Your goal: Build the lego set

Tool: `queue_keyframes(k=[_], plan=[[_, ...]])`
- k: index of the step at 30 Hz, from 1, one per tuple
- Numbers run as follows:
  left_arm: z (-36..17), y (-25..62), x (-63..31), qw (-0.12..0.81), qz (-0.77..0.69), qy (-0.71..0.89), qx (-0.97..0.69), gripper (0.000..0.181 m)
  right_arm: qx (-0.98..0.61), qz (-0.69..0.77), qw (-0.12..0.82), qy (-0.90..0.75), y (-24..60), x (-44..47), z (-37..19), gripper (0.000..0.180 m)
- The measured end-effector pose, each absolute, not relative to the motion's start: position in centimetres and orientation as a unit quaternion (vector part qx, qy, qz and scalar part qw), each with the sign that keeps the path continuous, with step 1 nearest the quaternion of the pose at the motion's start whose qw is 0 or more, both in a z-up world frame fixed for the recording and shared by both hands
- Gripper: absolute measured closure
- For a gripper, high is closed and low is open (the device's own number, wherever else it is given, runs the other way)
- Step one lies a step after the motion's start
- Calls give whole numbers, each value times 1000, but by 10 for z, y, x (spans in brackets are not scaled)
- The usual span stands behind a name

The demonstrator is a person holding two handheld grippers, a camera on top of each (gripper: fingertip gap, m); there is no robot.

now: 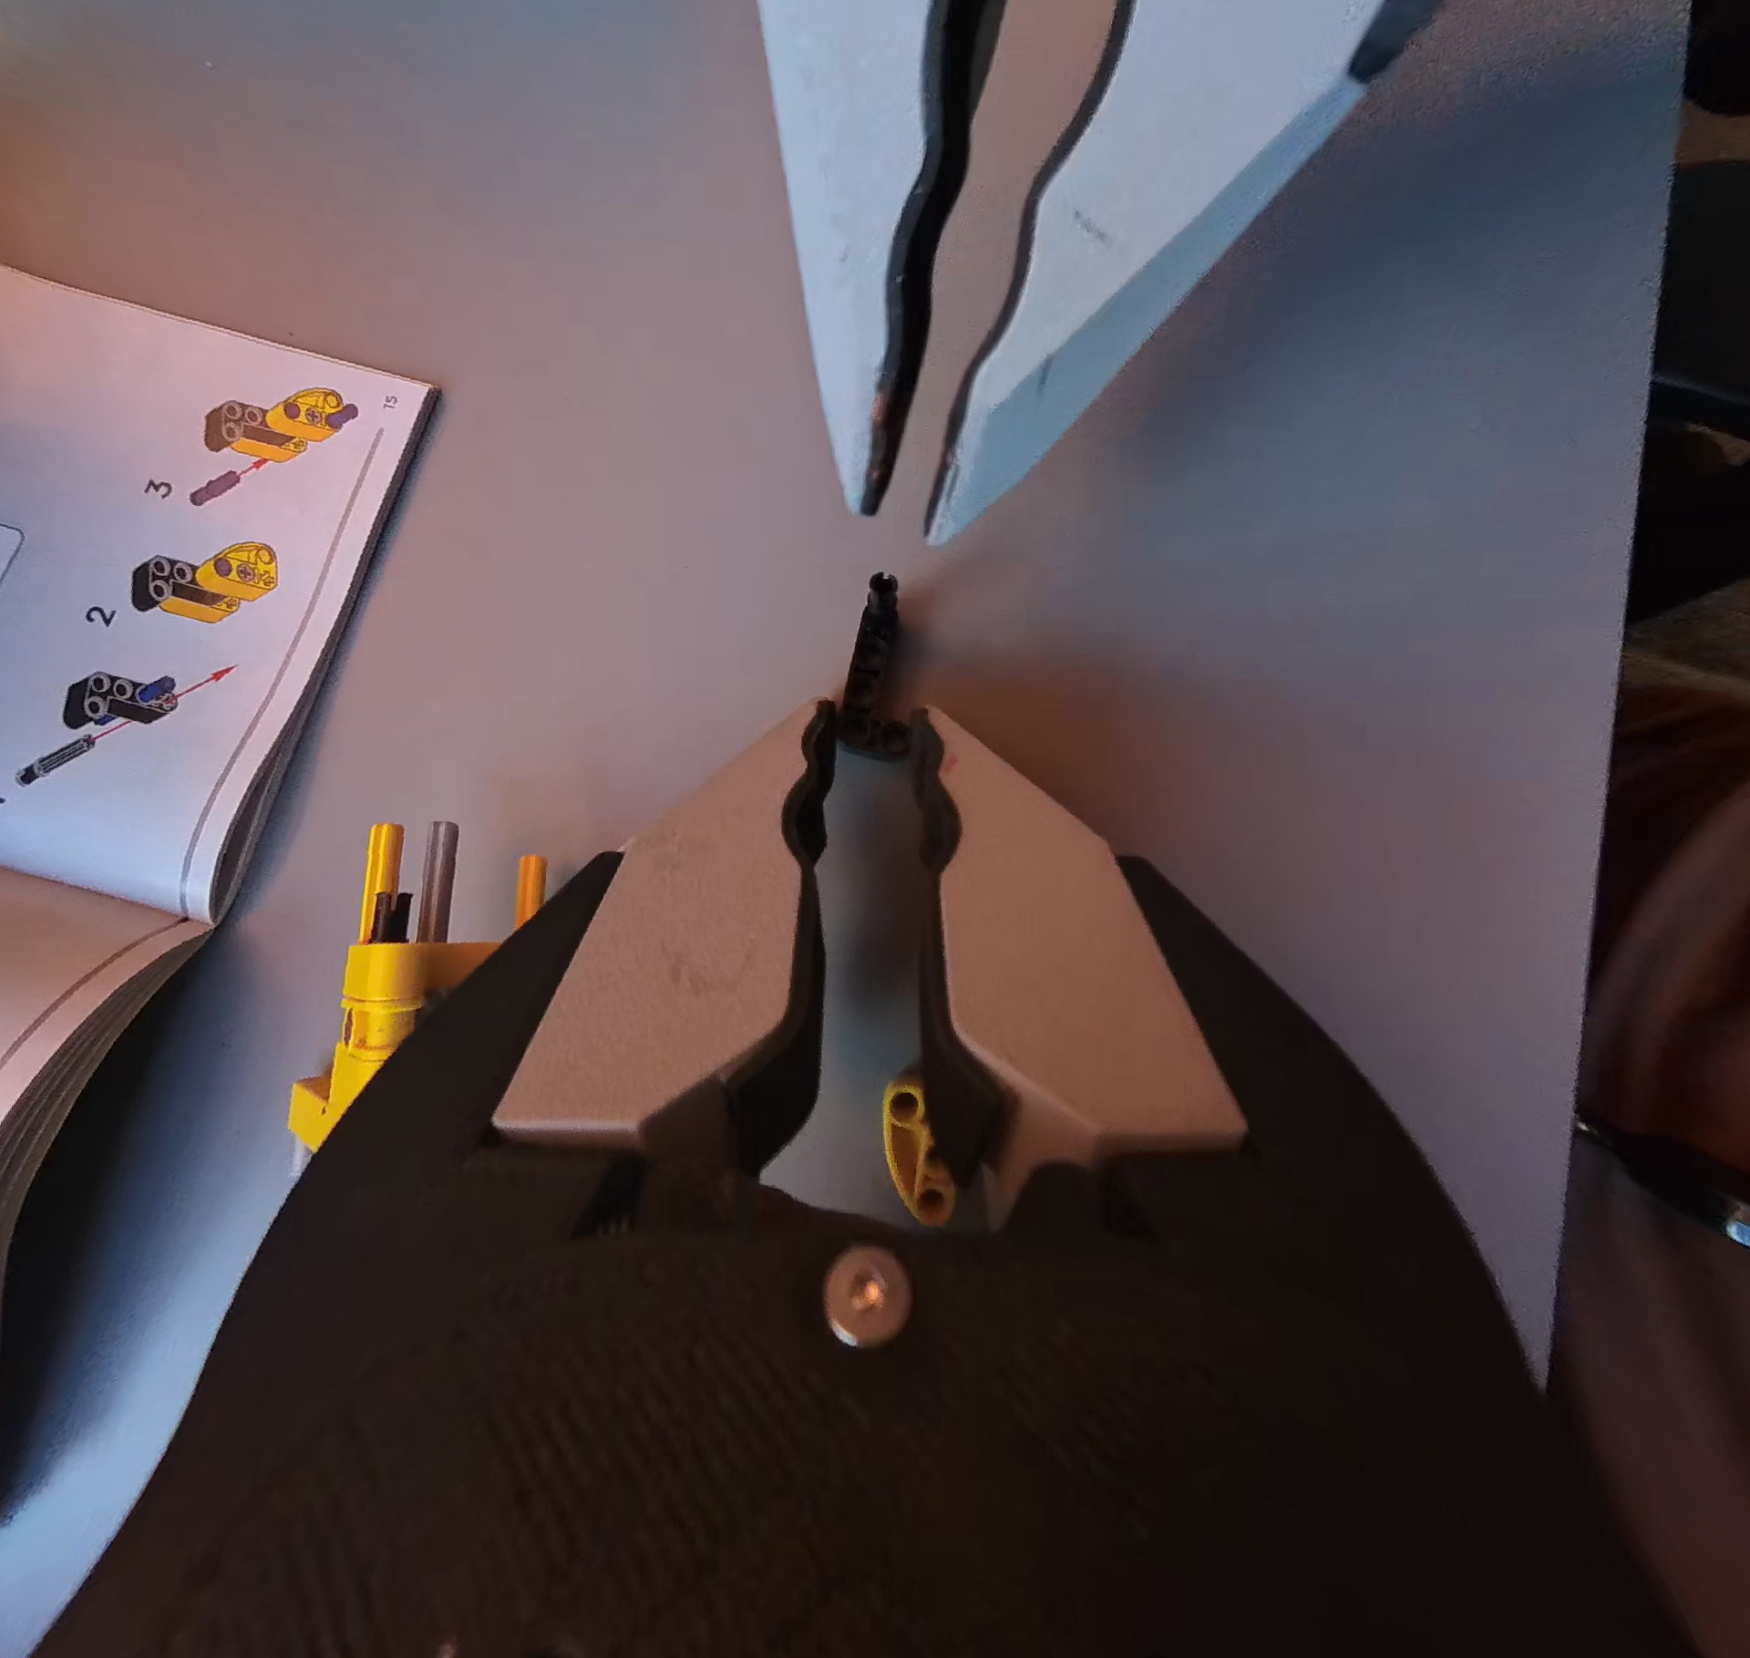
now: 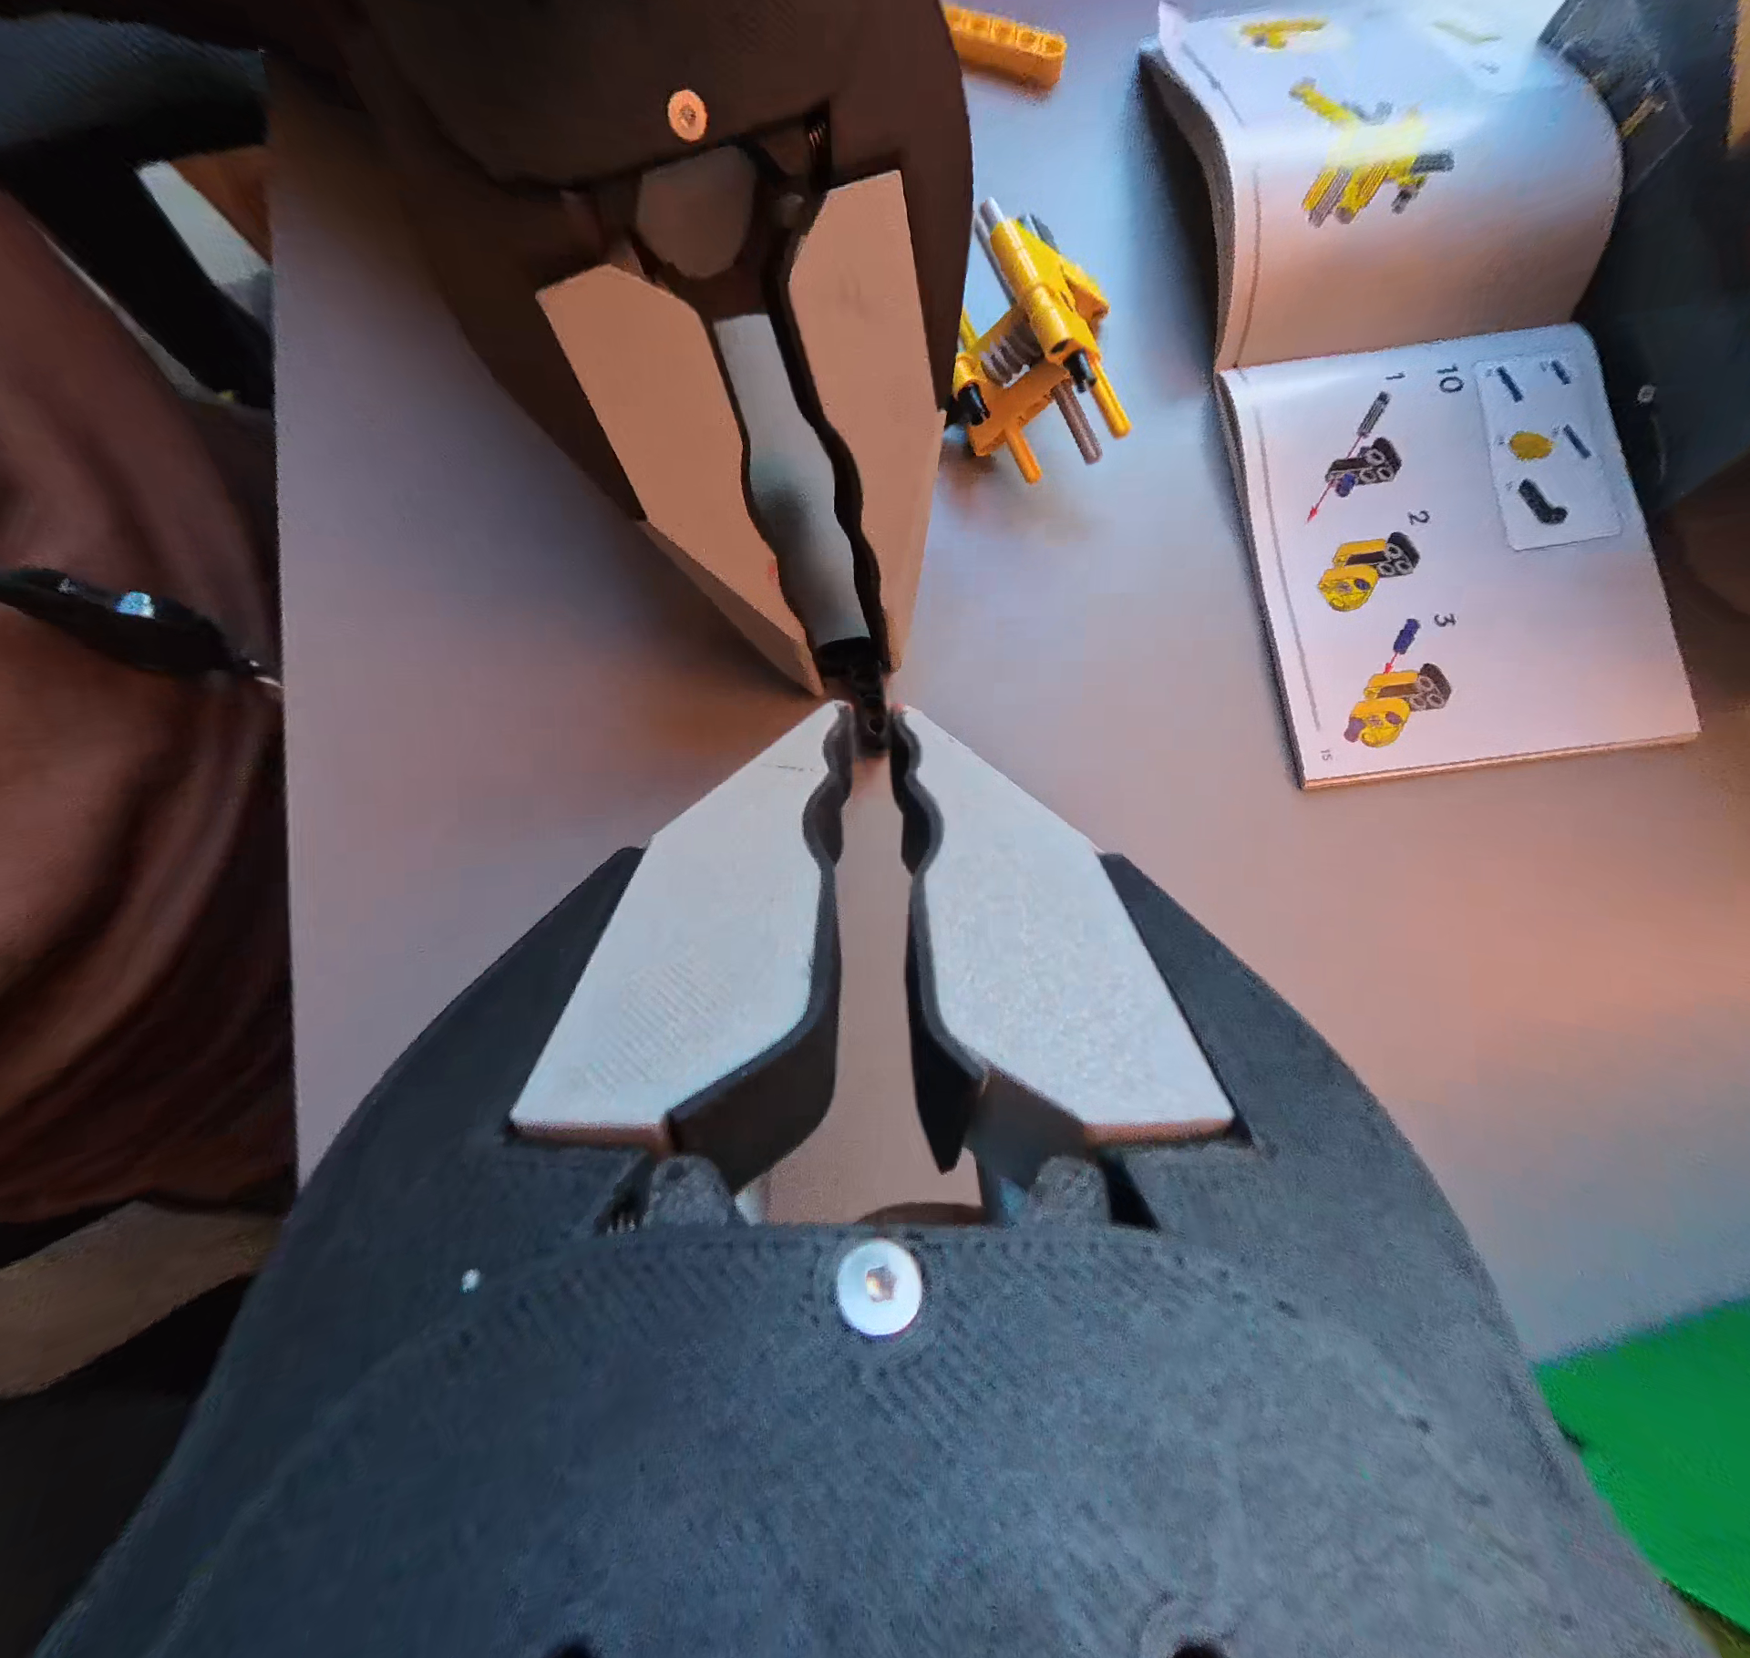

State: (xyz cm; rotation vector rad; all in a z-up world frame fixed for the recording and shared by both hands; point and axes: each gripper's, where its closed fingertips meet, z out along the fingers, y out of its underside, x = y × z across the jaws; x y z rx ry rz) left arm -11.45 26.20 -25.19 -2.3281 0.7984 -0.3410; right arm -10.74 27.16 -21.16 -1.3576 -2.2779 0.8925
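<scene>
My left gripper (image 1: 871, 722) is shut on a small black Lego piece (image 1: 866, 656), a short holed beam with a thin pin sticking out past the fingertips. My right gripper (image 1: 900, 519) faces it from the far side with a narrow gap between its tips and nothing held; the pin's end is just short of them. In the right wrist view my right gripper (image 2: 871, 730) meets the left gripper (image 2: 852, 666) tip to tip, with the black piece (image 2: 866, 699) between them. Both are held over the grey table (image 1: 568, 287).
A yellow part-built Lego assembly (image 2: 1032, 344) with protruding axles stands beside the open instruction booklet (image 2: 1468, 552); both also show in the left wrist view, assembly (image 1: 388, 978) and booklet (image 1: 189, 618). A loose yellow piece (image 1: 917, 1148) lies under my left gripper. A yellow beam (image 2: 1008, 45) lies farther back. The table edge (image 2: 284, 760) is close. Left tips to right tips: about 5 cm.
</scene>
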Motion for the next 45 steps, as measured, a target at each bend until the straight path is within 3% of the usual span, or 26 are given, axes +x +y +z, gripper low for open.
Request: queue_keyframes(k=[4, 15, 45], plan=[[-252, 262, -114, 328, -129, 304, -885, 168, -468, 227, 159, -839, 269, -107, -228, 174], [-252, 262, -114, 335, -141, 299, -882, 168, -459, 177, 131, -861, 273, -110, -231, 180], [-251, 261, -116, 346, -173, 292, -875, 168, -449, 161, 96, -873, 268, -111, -235, 178]])
